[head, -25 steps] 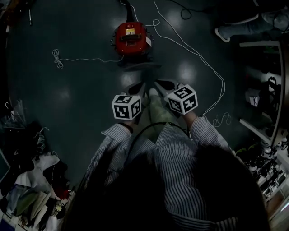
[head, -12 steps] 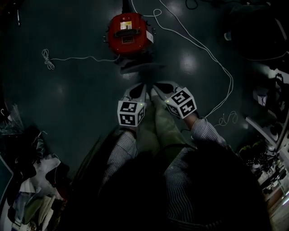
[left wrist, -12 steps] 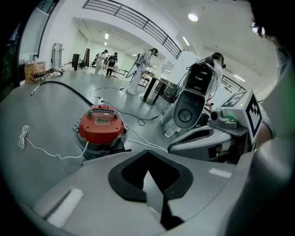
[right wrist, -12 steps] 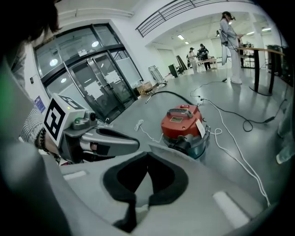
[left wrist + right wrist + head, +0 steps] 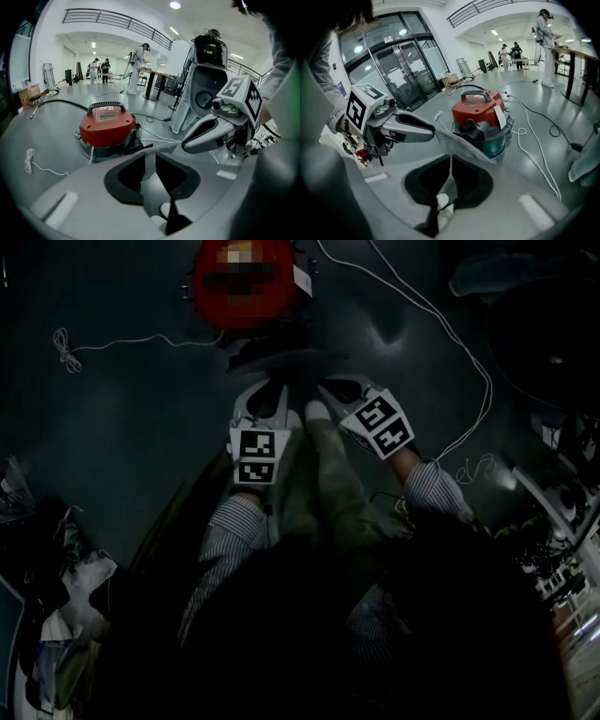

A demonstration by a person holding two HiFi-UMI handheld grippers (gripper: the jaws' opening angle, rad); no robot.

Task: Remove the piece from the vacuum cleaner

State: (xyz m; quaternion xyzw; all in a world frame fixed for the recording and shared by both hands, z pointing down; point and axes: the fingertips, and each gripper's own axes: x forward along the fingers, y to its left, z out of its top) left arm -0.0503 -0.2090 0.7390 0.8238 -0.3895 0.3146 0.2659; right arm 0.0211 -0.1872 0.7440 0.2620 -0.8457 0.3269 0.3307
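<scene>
While both hand-held grippers hover over the dark glossy floor [image 5: 131, 427], the vacuum cleaner sits untouched.
A round red canister vacuum cleaner with a teal lower body [image 5: 480, 117] stands at the top centre of the head view, a black piece [image 5: 474, 129] on its near side. Just below it, the left hand-held gripper [image 5: 265, 395] and right hand-held gripper [image 5: 330, 390] point side by side, each with jaws pressed together on nothing. A thin white cable [image 5: 441, 324] trails toward the right edge.

In the head view the vacuum cleaner [image 5: 246, 282] is cut off by the top edge, and its lid cannot be made out. The white cord [image 5: 450, 329] runs out past the same edge. In the left gripper view the left gripper [image 5: 150, 153] hides part of the vacuum cleaner's base, and the lid label [image 5: 107, 113] is too small to read.
</scene>
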